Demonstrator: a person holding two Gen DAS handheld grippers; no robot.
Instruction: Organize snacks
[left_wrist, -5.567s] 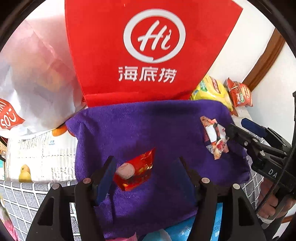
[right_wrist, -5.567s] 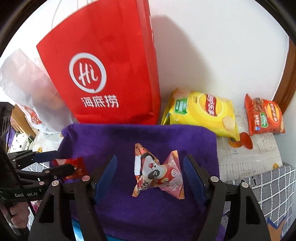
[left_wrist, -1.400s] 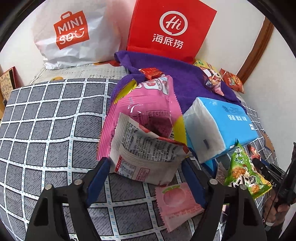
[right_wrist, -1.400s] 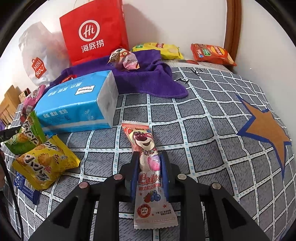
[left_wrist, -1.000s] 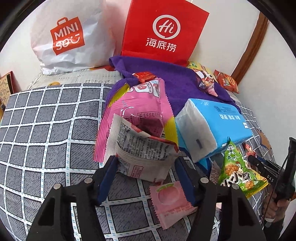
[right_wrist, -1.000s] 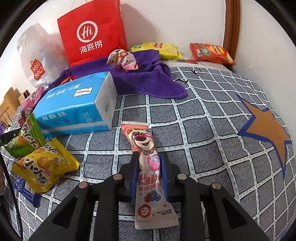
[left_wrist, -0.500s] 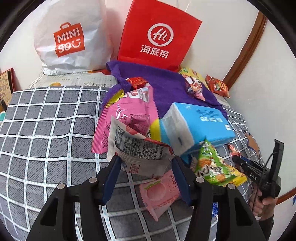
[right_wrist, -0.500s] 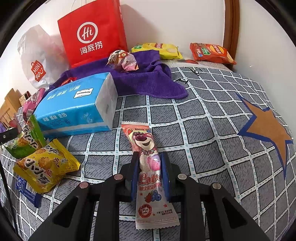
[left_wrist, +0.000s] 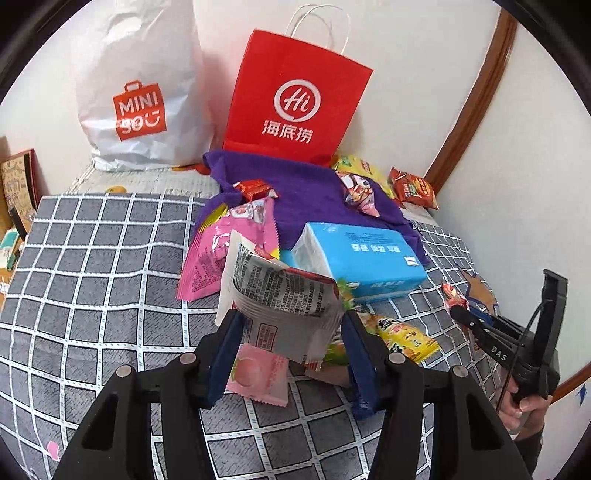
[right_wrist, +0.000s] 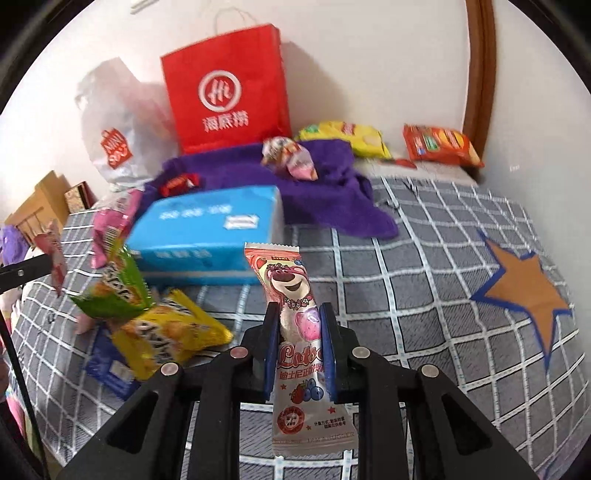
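My left gripper (left_wrist: 291, 325) is shut on a white snack packet (left_wrist: 280, 295) with printed text and holds it lifted above the checked bed cover. My right gripper (right_wrist: 299, 314) is shut on a long pink Lotso bear candy packet (right_wrist: 295, 314) and holds it raised off the cover. A purple towel (left_wrist: 310, 188) lies at the back with a red candy (left_wrist: 255, 188) and a wrapped sweet (left_wrist: 356, 190) on it. The right gripper shows in the left wrist view (left_wrist: 465, 317).
A blue tissue pack (right_wrist: 207, 236) sits mid-bed. A pink packet (left_wrist: 229, 247), a peach sachet (left_wrist: 258, 373), green (right_wrist: 114, 284) and yellow (right_wrist: 166, 336) snack bags lie around it. A red paper bag (left_wrist: 299, 99) and white Miniso bag (left_wrist: 136, 103) stand against the wall.
Both grippers have risen. The left has closed on the white packet and lifted it. The right has lifted the Lotso packet off the cover.
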